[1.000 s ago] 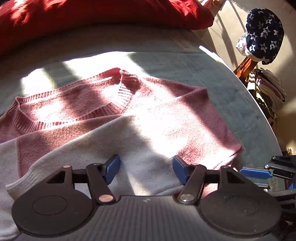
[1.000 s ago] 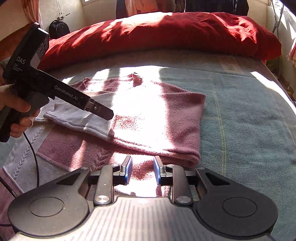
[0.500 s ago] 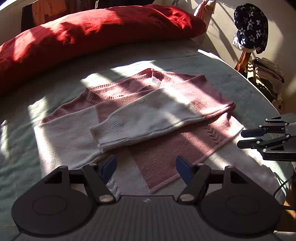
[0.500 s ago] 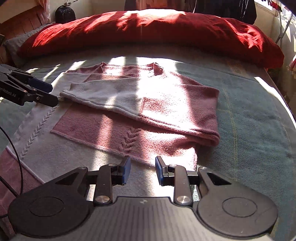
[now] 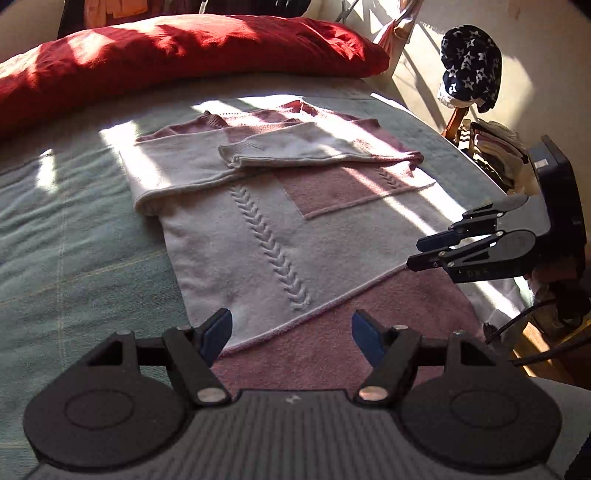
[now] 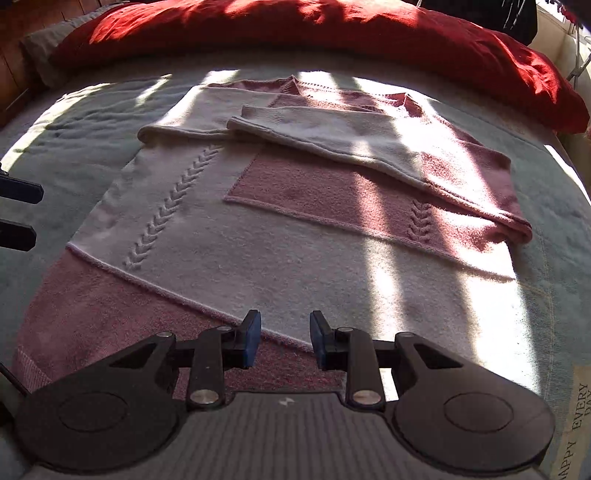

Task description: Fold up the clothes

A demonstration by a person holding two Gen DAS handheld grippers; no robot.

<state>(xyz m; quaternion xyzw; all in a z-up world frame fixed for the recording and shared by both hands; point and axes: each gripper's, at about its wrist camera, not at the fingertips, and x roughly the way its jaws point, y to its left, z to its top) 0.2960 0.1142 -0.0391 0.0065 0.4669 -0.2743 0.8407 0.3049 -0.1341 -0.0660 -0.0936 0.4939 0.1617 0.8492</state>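
A pink and white knit sweater (image 5: 280, 229) (image 6: 295, 240) lies flat on the bed, front up. One white sleeve (image 5: 295, 147) (image 6: 332, 136) is folded across its chest. My left gripper (image 5: 291, 328) hovers open over the near hem, with its jaws wide and nothing between them. In the right wrist view its fingertips poke in at the left edge (image 6: 22, 214). My right gripper (image 6: 284, 332) hangs over the hem a little further right, its jaws a narrow gap apart and empty. In the left wrist view the right gripper (image 5: 415, 254) floats beside the sweater's right edge.
A teal blanket (image 5: 74, 240) (image 6: 74, 122) covers the bed. A long red pillow (image 5: 184, 48) (image 6: 332, 33) runs along the far side. Past the bed's right edge hang a star-patterned cloth (image 5: 469, 66) and a stack of folded clothes (image 5: 491, 144).
Both grippers have drawn back from the folded sleeve toward the near hem, so the whole sweater now shows. The left jaws stand slightly wider.
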